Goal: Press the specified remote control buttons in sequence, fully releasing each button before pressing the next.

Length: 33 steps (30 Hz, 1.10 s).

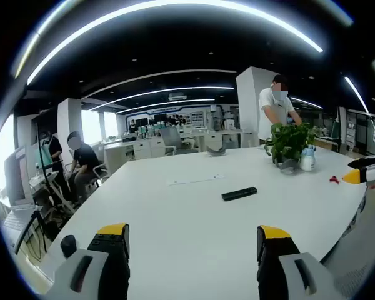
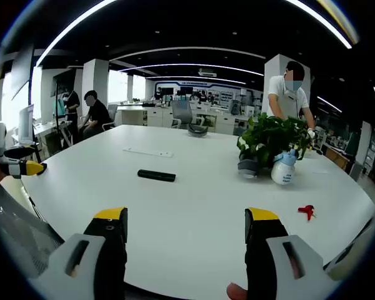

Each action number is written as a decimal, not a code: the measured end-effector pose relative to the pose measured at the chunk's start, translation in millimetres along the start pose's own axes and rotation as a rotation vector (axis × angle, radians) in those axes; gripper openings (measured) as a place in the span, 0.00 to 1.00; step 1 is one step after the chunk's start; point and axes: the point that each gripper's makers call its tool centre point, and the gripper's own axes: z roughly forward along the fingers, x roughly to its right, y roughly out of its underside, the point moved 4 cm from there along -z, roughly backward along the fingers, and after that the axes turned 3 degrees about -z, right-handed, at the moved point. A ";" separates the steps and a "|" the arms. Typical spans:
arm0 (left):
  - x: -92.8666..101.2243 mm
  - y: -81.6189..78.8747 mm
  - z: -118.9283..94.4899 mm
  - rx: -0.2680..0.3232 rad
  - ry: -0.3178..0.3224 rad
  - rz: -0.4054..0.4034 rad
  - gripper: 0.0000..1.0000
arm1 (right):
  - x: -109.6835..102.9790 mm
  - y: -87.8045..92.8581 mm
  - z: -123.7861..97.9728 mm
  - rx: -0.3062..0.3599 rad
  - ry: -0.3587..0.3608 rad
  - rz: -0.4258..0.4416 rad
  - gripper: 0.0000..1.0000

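Remote control (image 2: 156,175) lies flat on the white table (image 2: 194,219), well ahead of your right gripper (image 2: 186,225) and a little to the left of its fingers; your left gripper (image 1: 194,240) sees it ahead and slightly right. Both grippers have their 2 jaws wide apart, holding nothing. Risk from here, as I judge it: a wide-open jaw tip could mash several buttons at once, or push the loose remote sliding across the smooth tabletop toward the potted plant (image 2: 272,140) and spray bottle (image 2: 283,169).

left gripper (image 1: 194,253) | right gripper (image 2: 186,240) | black jaws, yellow tips, grey housings
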 end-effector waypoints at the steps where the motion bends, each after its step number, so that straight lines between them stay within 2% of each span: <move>1: -0.3 0.0 0.1 0.000 -0.001 -0.001 0.87 | 0.0 -0.3 -0.1 0.002 0.001 0.000 0.80; 16: 1.0 1.0 1.5 -0.011 0.002 0.012 0.87 | -2.9 0.3 1.3 -0.012 -0.008 -0.031 0.79; 33: 3.5 2.5 3.5 -0.022 0.012 0.023 0.87 | -1.5 0.2 2.6 -0.013 -0.009 -0.021 0.78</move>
